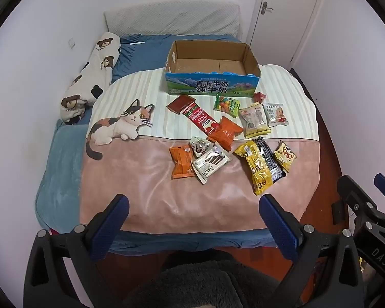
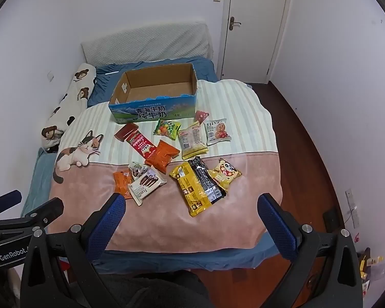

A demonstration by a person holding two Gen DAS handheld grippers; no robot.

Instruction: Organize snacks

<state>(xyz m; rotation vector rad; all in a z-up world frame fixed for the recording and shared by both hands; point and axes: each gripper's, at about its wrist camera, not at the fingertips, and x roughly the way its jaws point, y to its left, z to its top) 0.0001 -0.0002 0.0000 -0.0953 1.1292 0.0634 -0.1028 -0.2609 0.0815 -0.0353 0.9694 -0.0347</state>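
Note:
An empty cardboard box (image 1: 213, 79) with a blue printed front stands on the blanket, also in the right wrist view (image 2: 154, 110). Several snack packets lie in front of it: a long yellow bag (image 1: 256, 166) (image 2: 192, 190), an orange bag (image 1: 224, 132) (image 2: 163, 157), a Franzzi wafer pack (image 1: 210, 163) (image 2: 146, 186), a red bar (image 1: 200, 118) (image 2: 141, 143) and a green candy bag (image 1: 225, 105) (image 2: 166, 127). My left gripper (image 1: 193, 202) is open and empty over the bed's near edge. My right gripper (image 2: 191, 201) is open and empty, near the yellow bag.
The pink and striped cat blanket (image 1: 146, 169) covers a blue bed. A bear-print pillow (image 1: 92, 77) lies along the left wall. A headboard cushion (image 1: 172, 18) is at the back. Wooden floor (image 2: 308, 154) and a closed door (image 2: 254, 25) are on the right.

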